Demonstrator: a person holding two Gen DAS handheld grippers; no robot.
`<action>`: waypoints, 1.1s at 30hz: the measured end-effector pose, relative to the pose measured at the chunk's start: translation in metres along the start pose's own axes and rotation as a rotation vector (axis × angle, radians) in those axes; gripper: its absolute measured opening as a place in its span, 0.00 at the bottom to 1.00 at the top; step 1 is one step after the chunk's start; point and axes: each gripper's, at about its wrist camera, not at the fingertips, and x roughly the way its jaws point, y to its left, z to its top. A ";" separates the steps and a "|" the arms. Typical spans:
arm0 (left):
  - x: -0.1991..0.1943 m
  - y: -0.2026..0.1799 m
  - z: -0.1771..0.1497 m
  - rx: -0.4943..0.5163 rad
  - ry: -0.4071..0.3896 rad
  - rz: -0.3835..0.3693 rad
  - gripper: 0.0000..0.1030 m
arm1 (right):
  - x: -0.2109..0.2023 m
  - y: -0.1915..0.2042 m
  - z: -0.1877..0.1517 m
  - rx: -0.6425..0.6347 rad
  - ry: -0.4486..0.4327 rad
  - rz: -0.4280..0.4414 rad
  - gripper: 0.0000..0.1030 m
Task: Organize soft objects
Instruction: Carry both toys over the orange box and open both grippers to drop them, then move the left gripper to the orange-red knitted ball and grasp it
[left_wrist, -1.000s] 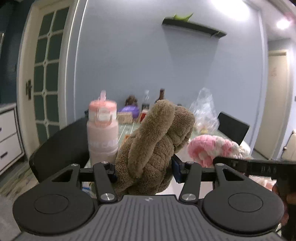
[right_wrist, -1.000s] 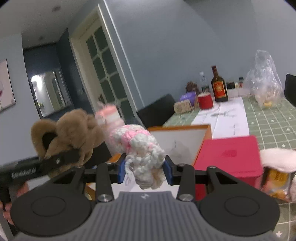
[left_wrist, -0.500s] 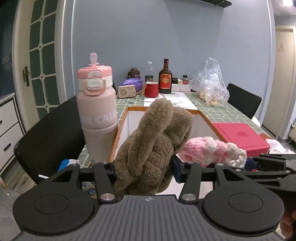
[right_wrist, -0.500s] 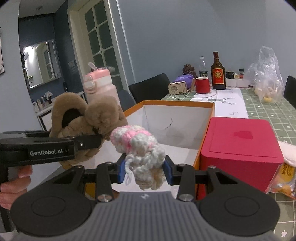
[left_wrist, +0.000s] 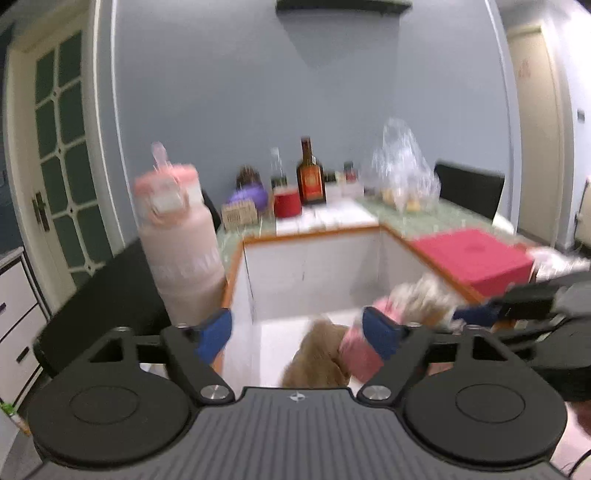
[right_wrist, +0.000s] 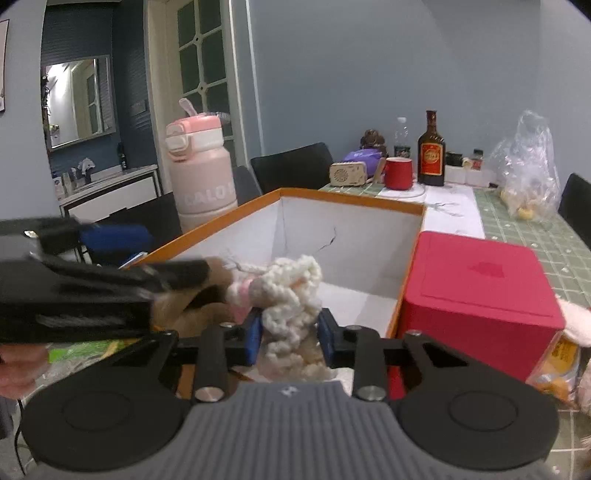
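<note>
- My left tool (left_wrist: 297, 334) has just been opening and its blue pads (left_wrist: 214, 334) now stand wide apart, touching nothing.
- The brown plush toy (left_wrist: 317, 360) is free of that tool; in the left wrist view it sits low between the pads, over the white floor of the box, and it is blurred.
- In the right wrist view I see the same brown toy beside the knitted one, partly behind the black body of the left tool, so I cannot tell if it rests on the box floor.
- My right tool (right_wrist: 290, 334) has just been closing and its jaws are narrow, pressed on the white and pink knitted soft toy (right_wrist: 291, 295).
- This knitted toy bulges above and below the pads and is inside the open white cardboard box with the orange rim (right_wrist: 351, 201), near its front edge.
- A red square box with a lid (right_wrist: 476, 280) stands just beside the right wall of the cardboard box, on the surface with the green checked cloth (right_wrist: 532, 236).
- A tall pink drinking bottle with a flip lid (right_wrist: 201, 173) stands upright at the left side of the cardboard box.
- Far on the surface stand a dark glass bottle with a red label (right_wrist: 431, 153), a red mug (right_wrist: 399, 172) and a clear plastic bag (right_wrist: 526, 170).
- A part of a person's hand (right_wrist: 18, 365) shows at the left edge, under the left tool.
</note>
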 end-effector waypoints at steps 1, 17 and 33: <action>-0.007 0.004 0.002 -0.020 -0.017 -0.005 0.93 | 0.000 0.001 0.000 -0.003 -0.001 -0.005 0.30; -0.035 0.017 0.014 -0.123 0.000 0.056 0.93 | -0.029 -0.004 0.010 0.025 -0.111 0.029 0.85; -0.060 -0.047 0.052 -0.110 -0.064 0.043 0.86 | -0.129 -0.076 -0.007 0.099 -0.224 -0.218 0.97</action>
